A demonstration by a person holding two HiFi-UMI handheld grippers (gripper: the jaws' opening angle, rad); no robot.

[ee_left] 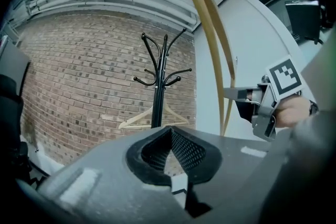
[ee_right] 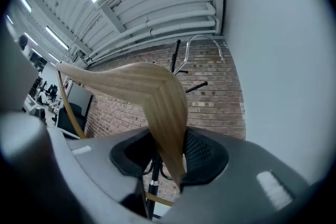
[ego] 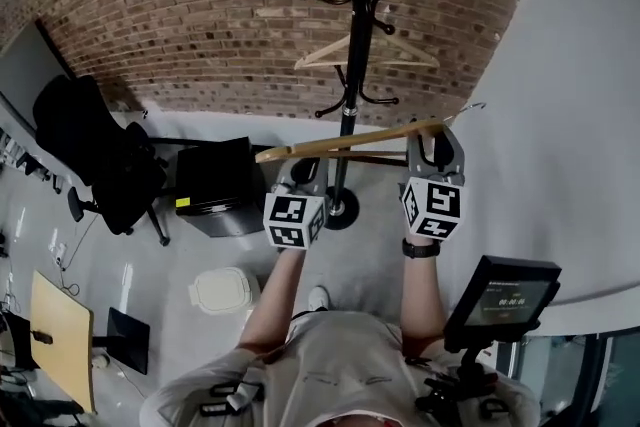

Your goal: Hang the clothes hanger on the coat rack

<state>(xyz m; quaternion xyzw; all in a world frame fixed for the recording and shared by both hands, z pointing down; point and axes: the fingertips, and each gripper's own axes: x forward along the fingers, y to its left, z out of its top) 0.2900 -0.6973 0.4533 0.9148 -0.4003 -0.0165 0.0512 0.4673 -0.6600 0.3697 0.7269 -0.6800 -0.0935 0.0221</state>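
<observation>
Wood-grained curved hanger [ee_right: 152,92] clamped in right gripper [ee_right: 172,159] fingers.

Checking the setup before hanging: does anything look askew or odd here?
Only the wooden hanger: the right gripper clamps one arm of it, so it sits tilted, its metal hook right of the coat rack. Nothing looks damaged.

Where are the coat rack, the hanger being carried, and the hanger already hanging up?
coat rack [ego: 362,5], head view, on its black pole.
carried hanger [ego: 310,147], head view, on its wooden arm.
hanging hanger [ego: 322,52], head view, on its left arm.
</observation>
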